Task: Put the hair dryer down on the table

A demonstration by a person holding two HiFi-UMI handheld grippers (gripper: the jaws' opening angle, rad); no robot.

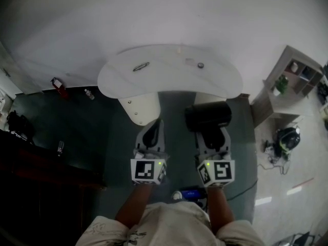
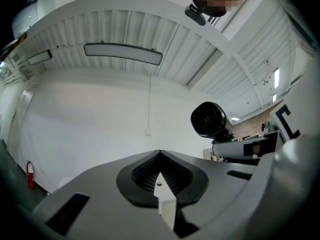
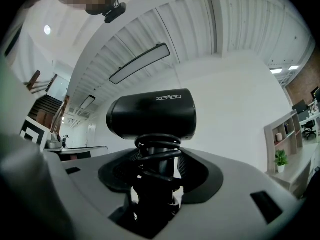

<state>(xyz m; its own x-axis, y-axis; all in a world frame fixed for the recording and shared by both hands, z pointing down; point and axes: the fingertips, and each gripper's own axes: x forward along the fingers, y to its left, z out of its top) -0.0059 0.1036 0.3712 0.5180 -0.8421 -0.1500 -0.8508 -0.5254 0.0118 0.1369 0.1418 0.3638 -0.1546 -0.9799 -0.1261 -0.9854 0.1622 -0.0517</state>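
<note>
Hair dryer: matte black, with a stubby cylindrical barrel lying crosswise above my right gripper. Its 2 jaws are clamped on the dryer's handle. The black cord is looped in glossy coils round the handle, just under the barrel. The dryer is up in the air, not on the table. In the head view it sits just off the table's near edge, over dark floor. Table top is white, smooth and kidney-shaped. My left gripper is beside the right one, not touching it. Its 2 ribbed dark pads are pressed together with nothing between them. Shells are grey plastic, with 1 marker cube on each.
</note>
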